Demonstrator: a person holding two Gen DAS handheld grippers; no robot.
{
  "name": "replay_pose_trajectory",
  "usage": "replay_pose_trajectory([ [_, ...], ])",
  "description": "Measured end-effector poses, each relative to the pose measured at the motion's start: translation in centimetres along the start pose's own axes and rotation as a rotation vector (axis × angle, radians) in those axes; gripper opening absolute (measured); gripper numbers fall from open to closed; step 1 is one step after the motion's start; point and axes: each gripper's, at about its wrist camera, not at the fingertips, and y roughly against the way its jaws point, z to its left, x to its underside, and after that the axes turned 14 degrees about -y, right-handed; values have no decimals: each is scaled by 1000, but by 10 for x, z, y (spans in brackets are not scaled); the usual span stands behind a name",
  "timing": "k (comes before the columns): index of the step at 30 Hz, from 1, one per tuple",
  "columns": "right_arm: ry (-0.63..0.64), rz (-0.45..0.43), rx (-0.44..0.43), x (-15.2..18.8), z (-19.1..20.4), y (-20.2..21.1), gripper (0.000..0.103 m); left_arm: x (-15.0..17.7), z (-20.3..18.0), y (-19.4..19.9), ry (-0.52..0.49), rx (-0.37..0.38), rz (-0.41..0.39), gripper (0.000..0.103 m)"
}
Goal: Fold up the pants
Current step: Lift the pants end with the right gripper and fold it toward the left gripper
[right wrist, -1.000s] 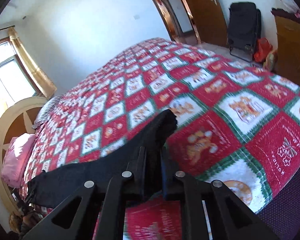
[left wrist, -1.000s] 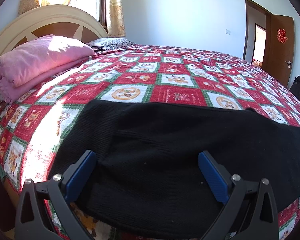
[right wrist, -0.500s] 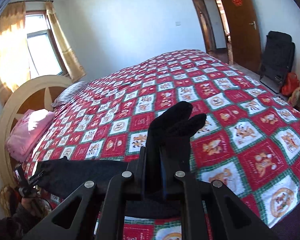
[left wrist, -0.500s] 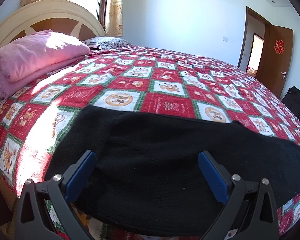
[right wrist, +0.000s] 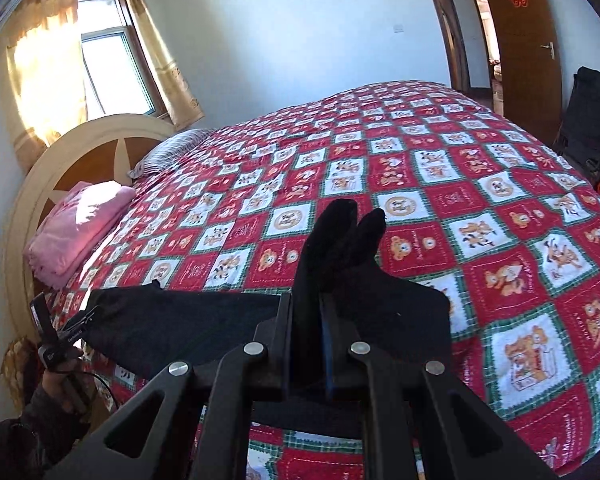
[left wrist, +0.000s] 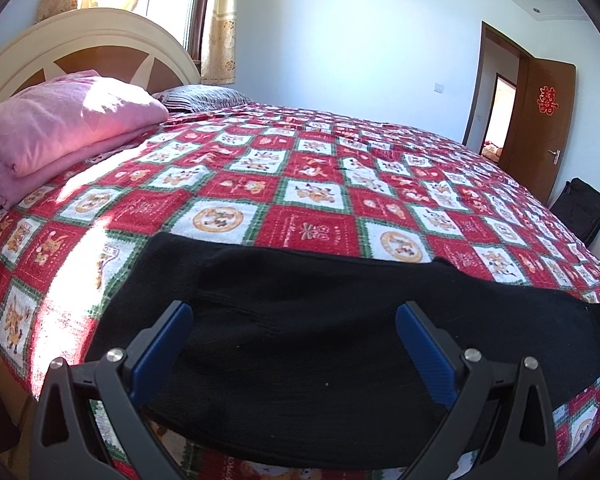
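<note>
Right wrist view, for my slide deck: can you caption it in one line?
Right tool shut on the hem end of black pants, lifting it above the red patchwork bedspread.

Your left tool (left wrist: pixel 294 316): black triangulated frame with cutouts, blue ribbed pads (left wrist: pixel 162 350), silver screw heads. Right tool (right wrist: pixel 306 312): same black frame, four silver screws, blue pad edge. Your left hand (right wrist: pixel 58 376): dark sleeve, black cable trailing.

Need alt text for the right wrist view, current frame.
The right gripper is shut on the leg end of black pants, lifting it above a red, white and green patchwork bedspread while the rest lies flat. Far left, the left gripper sits at the pants' other end; a folded pink blanket rests by the headboard.
</note>
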Motion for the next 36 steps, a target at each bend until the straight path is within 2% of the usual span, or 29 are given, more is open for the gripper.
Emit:
replay_pose_trajectory([
  [13, 57, 73, -39, 17, 42, -40, 12, -4, -17, 5, -19, 49, -14, 103],
  [21, 122, 128, -69, 31, 83, -73, 12, -3, -33, 7, -45, 85, -10, 103],
  [30, 174, 205, -93, 57, 115, -111, 12, 0, -49, 6, -69, 122, 2, 103],
  [36, 226, 248, -68, 82, 127, -140, 12, 1, -58, 6, -86, 163, 7, 103],
])
